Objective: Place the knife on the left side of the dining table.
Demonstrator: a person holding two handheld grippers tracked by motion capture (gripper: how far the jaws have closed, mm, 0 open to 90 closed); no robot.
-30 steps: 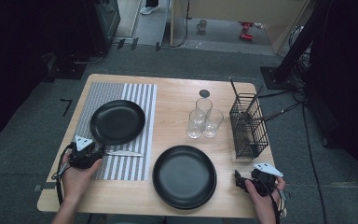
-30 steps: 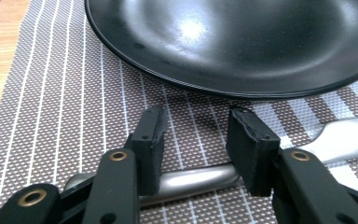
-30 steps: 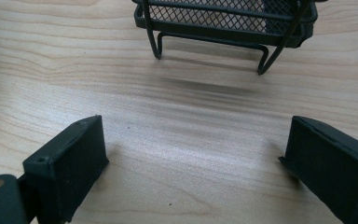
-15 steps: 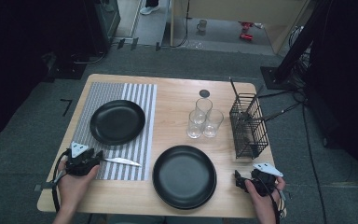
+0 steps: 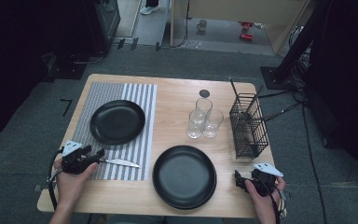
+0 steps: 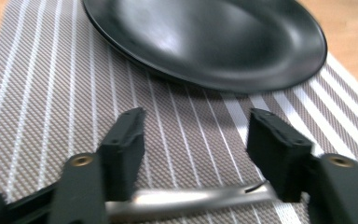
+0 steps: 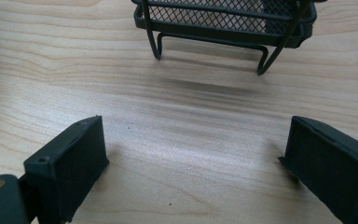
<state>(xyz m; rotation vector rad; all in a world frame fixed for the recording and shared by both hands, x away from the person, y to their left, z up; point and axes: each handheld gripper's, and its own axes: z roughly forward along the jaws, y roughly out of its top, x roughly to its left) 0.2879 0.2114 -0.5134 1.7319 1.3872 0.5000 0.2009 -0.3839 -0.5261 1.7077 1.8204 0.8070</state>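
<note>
Left gripper [image 5: 94,155]: its fingers [image 6: 123,144] stand apart and have just been opening. The knife [image 5: 119,162] lies flat on the striped placemat [image 5: 140,100], its handle crossing beneath the base of the fingers in the left gripper view; the pads do not press on it. In the high view the blade points toward the middle of the surface [image 5: 177,100], along the placemat's near edge. Just beyond the fingers, the smaller black plate [image 5: 117,122] rests on the placemat.

Right gripper [image 5: 237,179]: its fingers [image 7: 70,163] stand wide apart over bare wood at the near right corner, with nothing between them. Ahead of them stands the black wire basket [image 5: 248,126]. The larger black plate [image 5: 184,176] sits just left of this gripper, near the front edge. Three clear glasses [image 5: 203,122] are grouped between the basket and the placemat.
</note>
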